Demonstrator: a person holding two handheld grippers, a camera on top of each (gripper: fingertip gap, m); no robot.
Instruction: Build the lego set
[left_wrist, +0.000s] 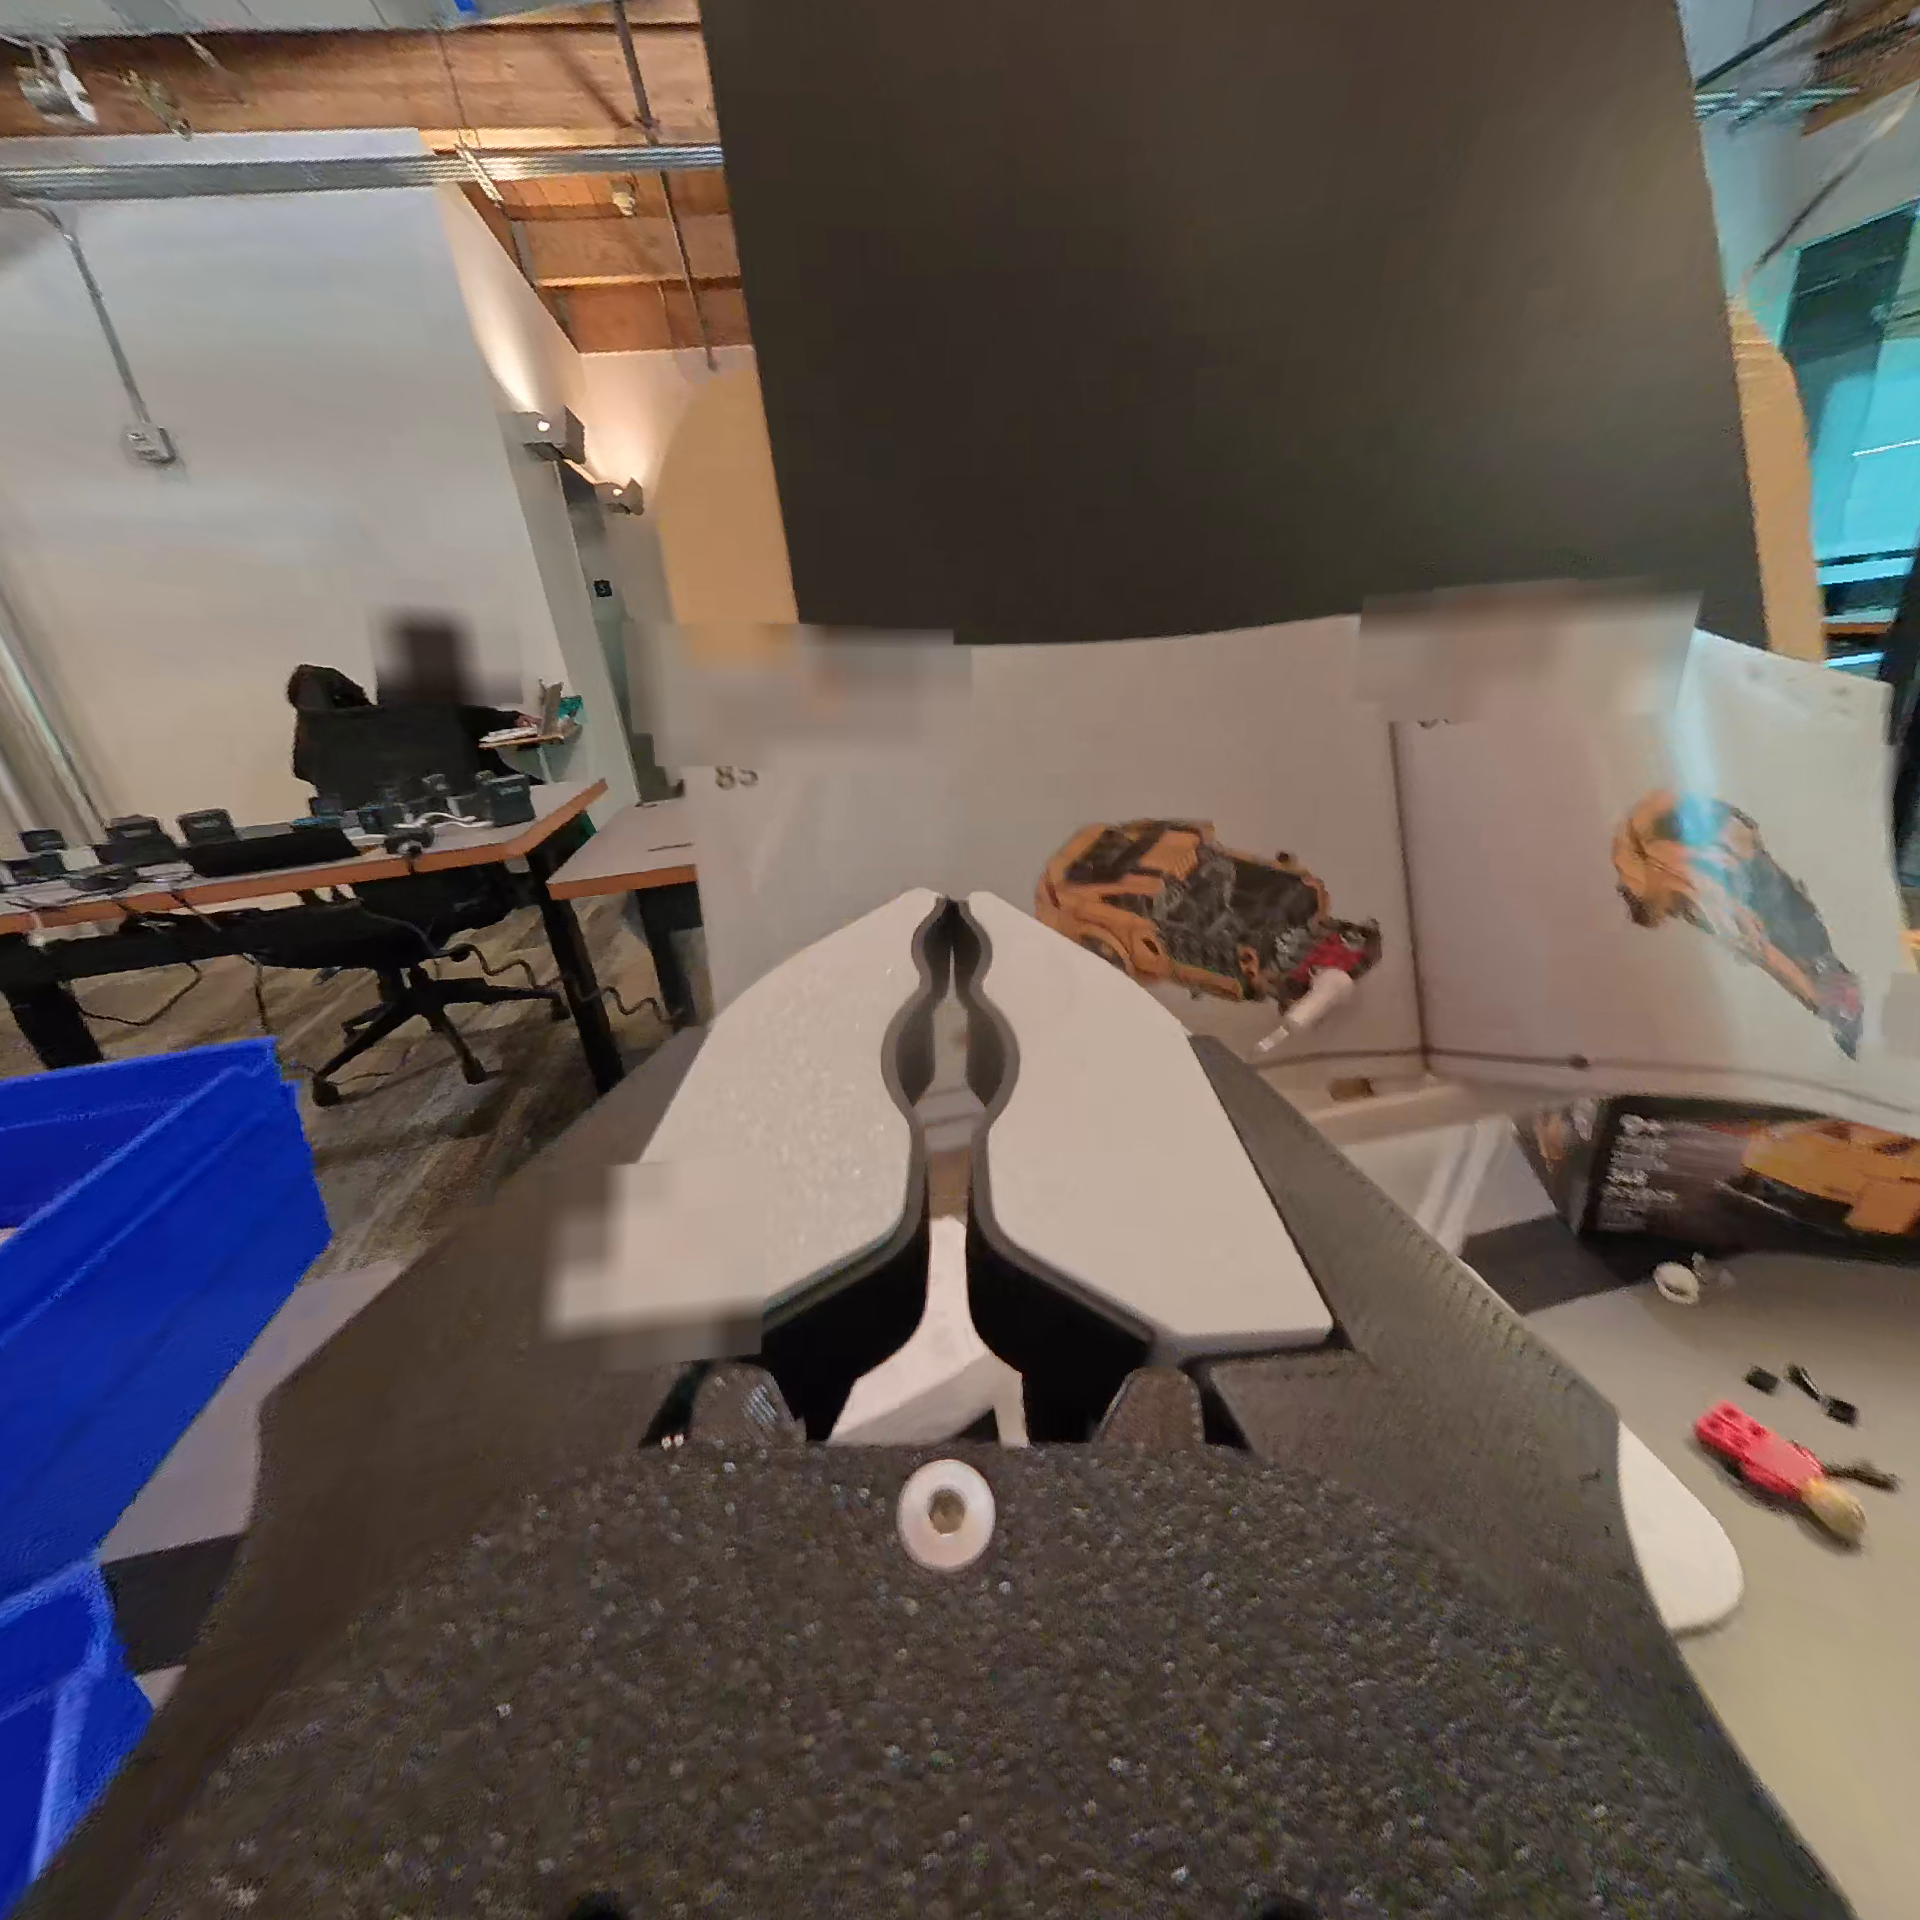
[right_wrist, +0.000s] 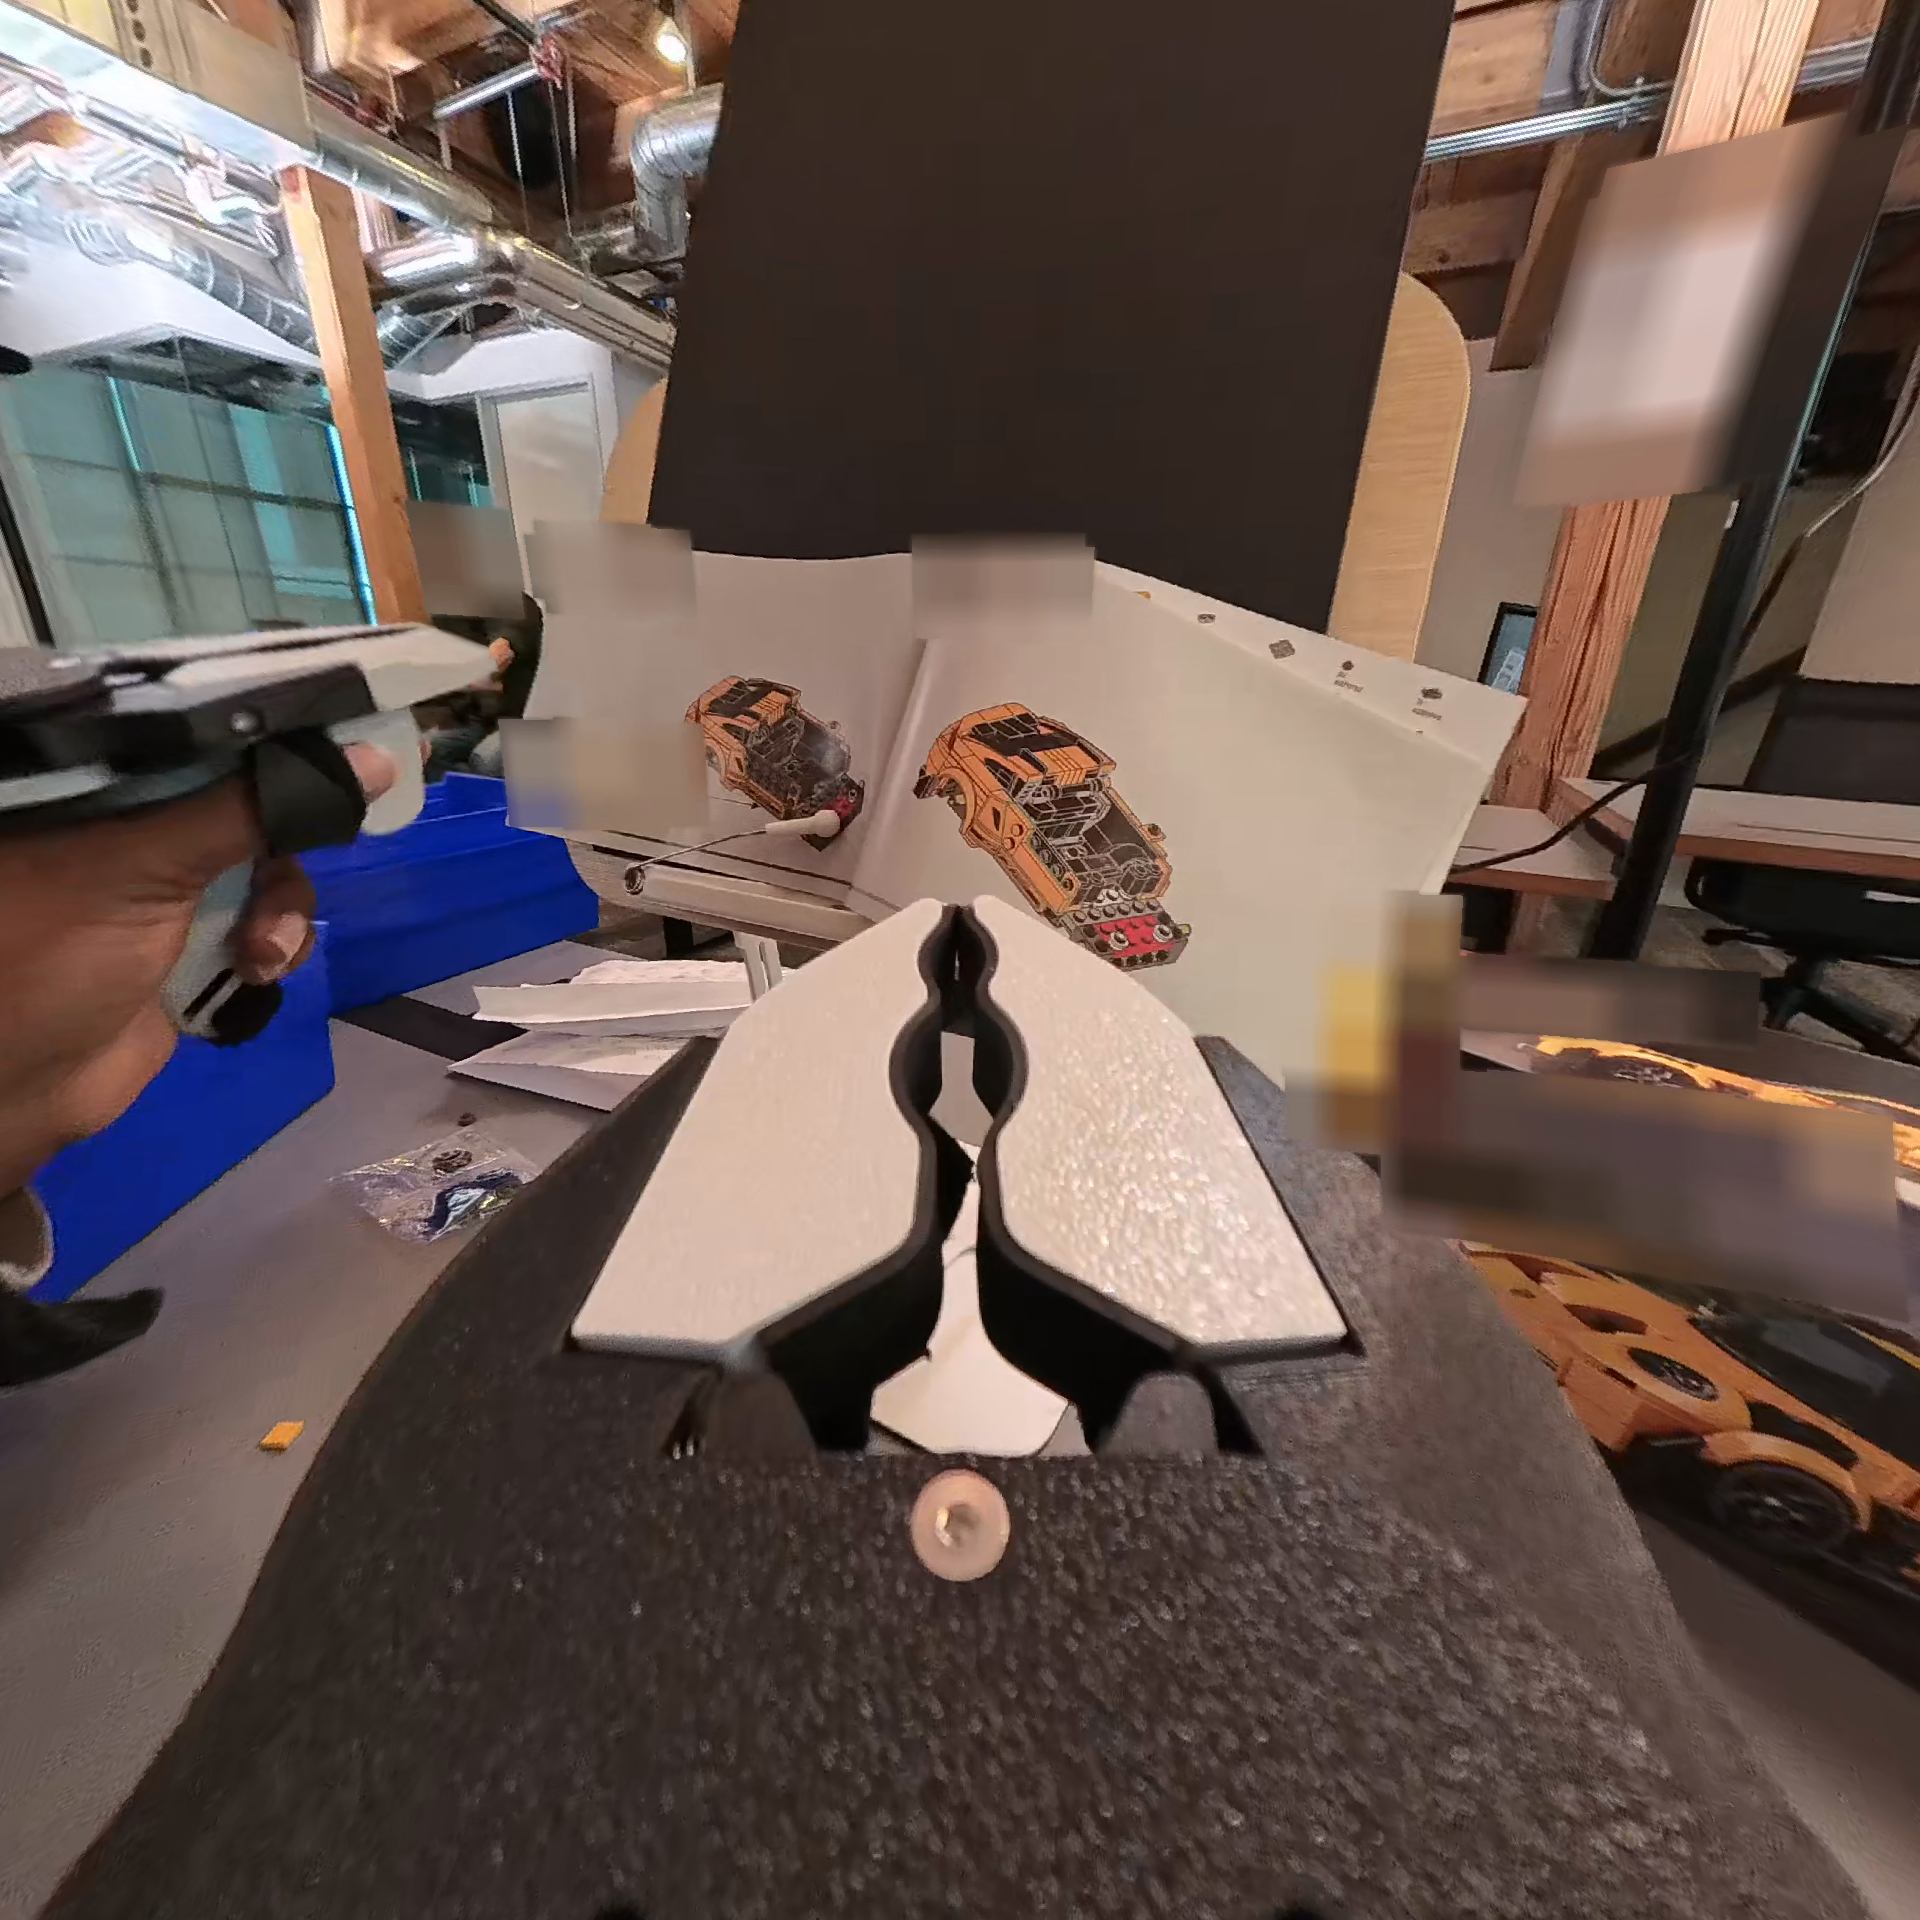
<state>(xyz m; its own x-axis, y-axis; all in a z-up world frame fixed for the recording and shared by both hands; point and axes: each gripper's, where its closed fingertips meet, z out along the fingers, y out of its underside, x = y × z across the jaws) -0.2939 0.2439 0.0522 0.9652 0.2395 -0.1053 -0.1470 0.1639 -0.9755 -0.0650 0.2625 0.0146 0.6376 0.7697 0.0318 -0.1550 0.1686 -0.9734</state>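
Observation:
My left gripper (left_wrist: 958, 906) is shut, its fingertips touching, and I see nothing between them. It is raised above the grey table (left_wrist: 1766, 1662) and points at an open instruction booklet (left_wrist: 1195, 769) with orange car drawings. My right gripper (right_wrist: 961, 914) is also shut with its tips together, pointing at the same booklet (right_wrist: 1299, 748). The left gripper also shows in the right wrist view (right_wrist: 457, 655), held by a hand at the left edge. A small red brick assembly (left_wrist: 1756, 1439) and tiny black pieces (left_wrist: 1813, 1387) lie on the table to the right of the left gripper.
A box with an orange car picture (right_wrist: 1714, 1382) lies at the right. Blue bins (right_wrist: 447, 883) stand at the left. White paper bags (right_wrist: 603, 1018), a clear bag of parts (right_wrist: 447, 1174) and a small yellow piece (right_wrist: 281, 1436) lie on the table. A black board (right_wrist: 1039, 312) rises behind the booklet. One gripper's finger ends stand about 25 cm off the other's. To reach the small red brick assembly (left_wrist: 1756, 1439) in a straight line is about 20 cm for my right fingers, about 35 cm for my left.

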